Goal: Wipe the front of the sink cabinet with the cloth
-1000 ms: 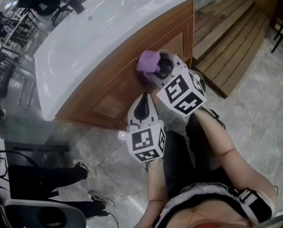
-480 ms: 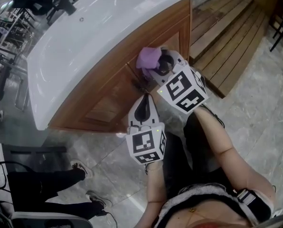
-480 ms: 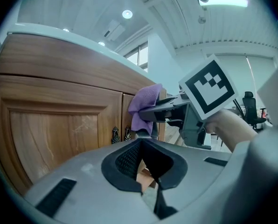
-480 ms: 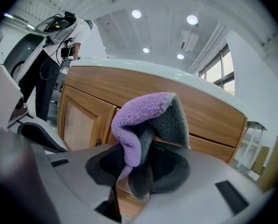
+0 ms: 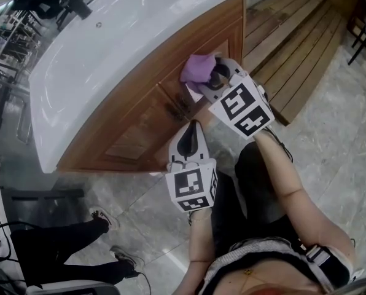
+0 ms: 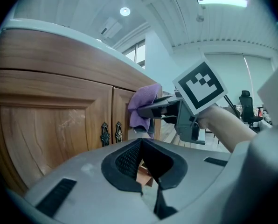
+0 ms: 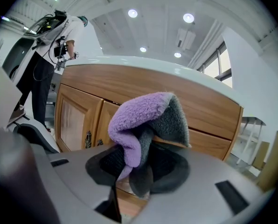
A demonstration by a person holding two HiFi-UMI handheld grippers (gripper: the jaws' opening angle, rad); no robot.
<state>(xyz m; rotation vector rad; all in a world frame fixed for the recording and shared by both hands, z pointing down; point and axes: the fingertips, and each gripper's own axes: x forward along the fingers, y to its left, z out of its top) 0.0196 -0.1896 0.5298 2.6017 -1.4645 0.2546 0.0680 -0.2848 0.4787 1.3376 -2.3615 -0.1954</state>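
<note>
The sink cabinet (image 5: 134, 125) is brown wood with panelled doors under a white basin (image 5: 109, 48). A purple and grey cloth (image 5: 197, 68) is pressed on the right door near its top, and my right gripper (image 5: 209, 78) is shut on it. In the right gripper view the cloth (image 7: 143, 118) bulges out above the right gripper (image 7: 141, 160), with the cabinet front (image 7: 209, 111) close behind. My left gripper (image 5: 193, 128) is shut and holds nothing, low in front of the doors. The left gripper (image 6: 142, 148) points at the door front (image 6: 41, 125), and its view also shows the cloth (image 6: 141, 106).
Two dark metal door handles (image 5: 178, 109) sit where the doors meet, between the two grippers. A wooden deck (image 5: 293, 42) lies to the cabinet's right. Another person's legs (image 5: 66, 235) stand on the marble floor at the left. A black faucet (image 5: 78, 5) rises over the basin.
My right gripper has slid the cloth a little up and to the right across the cabinet front. The left gripper has barely moved.
</note>
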